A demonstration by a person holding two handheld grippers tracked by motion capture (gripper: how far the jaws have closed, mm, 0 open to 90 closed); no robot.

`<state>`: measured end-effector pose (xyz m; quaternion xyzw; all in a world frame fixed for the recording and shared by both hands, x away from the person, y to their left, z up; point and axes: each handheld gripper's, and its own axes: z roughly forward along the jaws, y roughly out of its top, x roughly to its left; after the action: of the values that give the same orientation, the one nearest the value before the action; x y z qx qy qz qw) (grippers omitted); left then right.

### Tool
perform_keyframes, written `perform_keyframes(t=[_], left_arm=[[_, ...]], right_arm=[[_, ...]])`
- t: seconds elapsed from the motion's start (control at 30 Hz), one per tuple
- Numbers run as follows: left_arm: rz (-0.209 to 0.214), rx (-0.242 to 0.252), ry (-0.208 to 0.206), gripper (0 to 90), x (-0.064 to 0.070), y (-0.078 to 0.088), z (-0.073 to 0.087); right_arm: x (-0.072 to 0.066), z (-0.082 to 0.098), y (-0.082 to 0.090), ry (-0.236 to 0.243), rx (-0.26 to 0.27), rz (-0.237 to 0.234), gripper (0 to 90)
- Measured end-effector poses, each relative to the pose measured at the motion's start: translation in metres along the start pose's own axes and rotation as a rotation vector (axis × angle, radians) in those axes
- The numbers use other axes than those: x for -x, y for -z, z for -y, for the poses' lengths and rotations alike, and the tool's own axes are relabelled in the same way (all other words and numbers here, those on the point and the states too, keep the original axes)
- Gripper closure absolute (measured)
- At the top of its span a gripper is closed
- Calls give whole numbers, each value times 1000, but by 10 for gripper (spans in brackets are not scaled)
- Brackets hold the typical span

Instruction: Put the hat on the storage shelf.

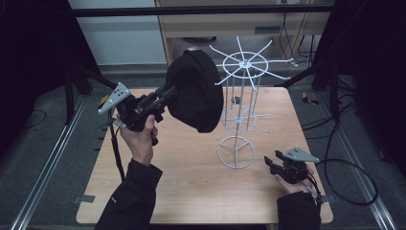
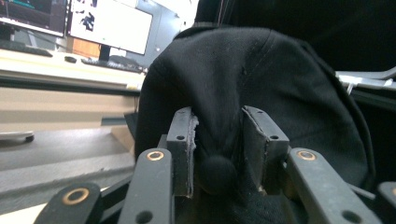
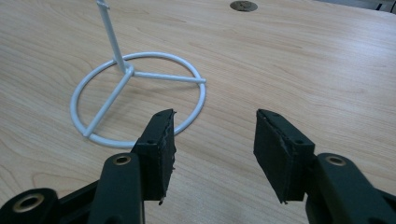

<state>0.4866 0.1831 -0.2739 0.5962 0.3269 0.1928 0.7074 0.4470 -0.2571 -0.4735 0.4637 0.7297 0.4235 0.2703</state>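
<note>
Wooden table (image 1: 191,182), tongs (image 1: 165,96) gripping cap (image 1: 196,91) (black)

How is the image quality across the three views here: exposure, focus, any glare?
High view: dim, the surroundings nearly black, and the black cap loses detail, while the white wire rack stands out. Left gripper view: monitors behind blow out to white, and the cap's seams stay visible. Right gripper view: evenly lit, the table grain sharp, with soft glare near the top.

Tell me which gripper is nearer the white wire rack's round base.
Right. The right gripper rests on the table just beside the rack's base ring, fingers open. The left gripper is raised, holding the black cap.
</note>
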Motion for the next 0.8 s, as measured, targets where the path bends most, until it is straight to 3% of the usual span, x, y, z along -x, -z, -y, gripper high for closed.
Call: perform_keyframes(t=[0.2,0.5,0.7,0.8], left_arm=[[-2,-35,-24,664,3,-2,5],[-17,-53,-27,603,0,-5,7],[-56,-56,-45,492,-3,-1,7],[-84,-58,-73,447,-5,7,8]], right_arm=[[-1,0,0,-6,-3,-5,481],[0,0,-1,2,-7,-4,479],[0,1,-1,-1,-4,-5,478],[0,1,0,-4,-1,-4,476]])
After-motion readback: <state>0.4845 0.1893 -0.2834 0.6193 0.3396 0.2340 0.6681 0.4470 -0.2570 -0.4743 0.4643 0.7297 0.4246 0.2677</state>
